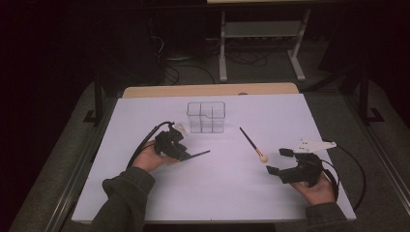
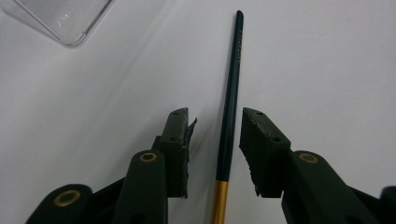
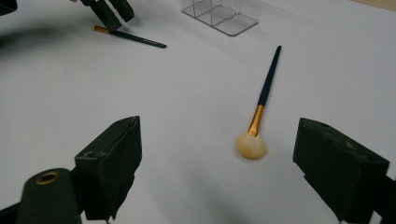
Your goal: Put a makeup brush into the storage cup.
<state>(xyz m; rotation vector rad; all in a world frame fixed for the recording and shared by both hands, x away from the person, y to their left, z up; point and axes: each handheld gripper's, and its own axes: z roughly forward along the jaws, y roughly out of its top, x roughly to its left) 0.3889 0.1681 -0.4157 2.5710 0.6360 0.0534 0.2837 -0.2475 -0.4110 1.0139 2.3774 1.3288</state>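
A thin dark brush [image 2: 232, 93] with a gold ferrule lies on the white table, its handle running between the jaws of my left gripper [image 2: 215, 122]. A narrow gap shows on each side of the handle, so the pads do not press on it. In the high view this gripper [image 1: 181, 154] is at the left with the thin brush [image 1: 197, 154] sticking out to its right. A fluffy cream-headed brush [image 1: 254, 144] lies flat at centre right. My right gripper [image 1: 279, 161] stands wide open just right of its head. In the right gripper view the fluffy brush [image 3: 264, 93] lies ahead of those jaws.
A clear compartmented organizer [image 1: 206, 117] stands at the back middle of the white table [image 1: 217, 193]; one corner of the organizer [image 2: 65, 18] shows ahead of my left gripper. A wooden edge [image 1: 208, 90] borders the far side. Black cables trail from both grippers.
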